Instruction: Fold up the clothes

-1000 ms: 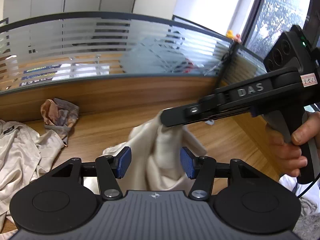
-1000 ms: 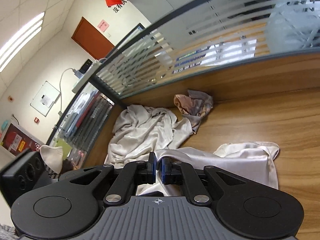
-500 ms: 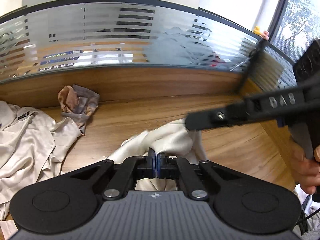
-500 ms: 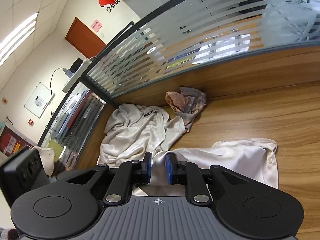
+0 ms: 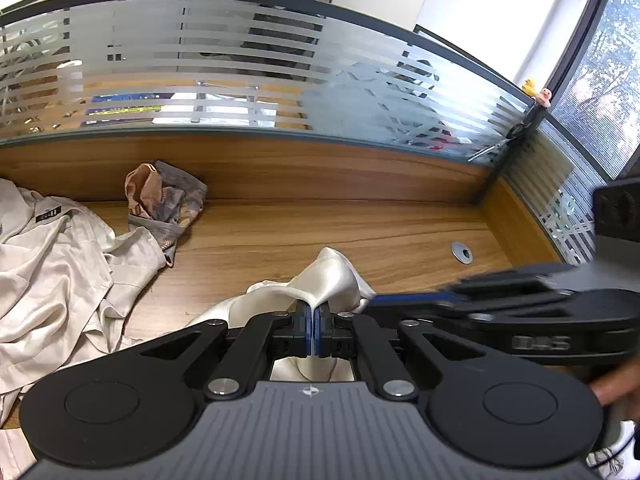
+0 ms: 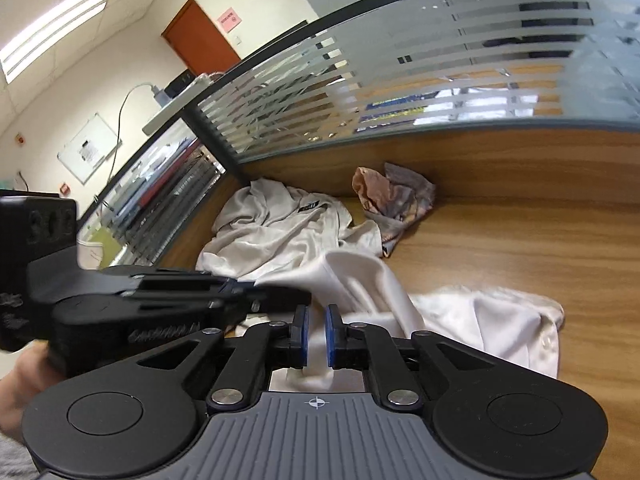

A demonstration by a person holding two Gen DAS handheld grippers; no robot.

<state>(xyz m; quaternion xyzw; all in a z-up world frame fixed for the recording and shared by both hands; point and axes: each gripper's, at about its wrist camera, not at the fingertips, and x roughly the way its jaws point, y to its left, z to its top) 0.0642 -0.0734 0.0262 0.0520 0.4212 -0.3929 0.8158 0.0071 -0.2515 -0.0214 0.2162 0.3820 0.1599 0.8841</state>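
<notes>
Left gripper (image 5: 312, 330) jaws pressed together, pinching a raised fold of the white satin garment (image 5: 332, 276) just above the wooden surface (image 5: 360, 236). Right gripper (image 6: 316, 336) jaws slightly apart, a strip of the same garment running between them; whether the pads press it, cannot tell. Rest of the garment lies spread on the surface to the right in the right wrist view. Beyond, left, a crumpled beige shirt (image 5: 60, 272) with a dark label, touching a bunched patterned cloth (image 5: 164, 204) by the wooden back panel. Round metal grommet (image 5: 462, 251) in the surface at right. Frosted striped glass partition (image 5: 240, 64) behind; window (image 5: 600, 68) far right; orange door (image 6: 204, 36), whiteboard (image 6: 88, 148), ceiling light.
</notes>
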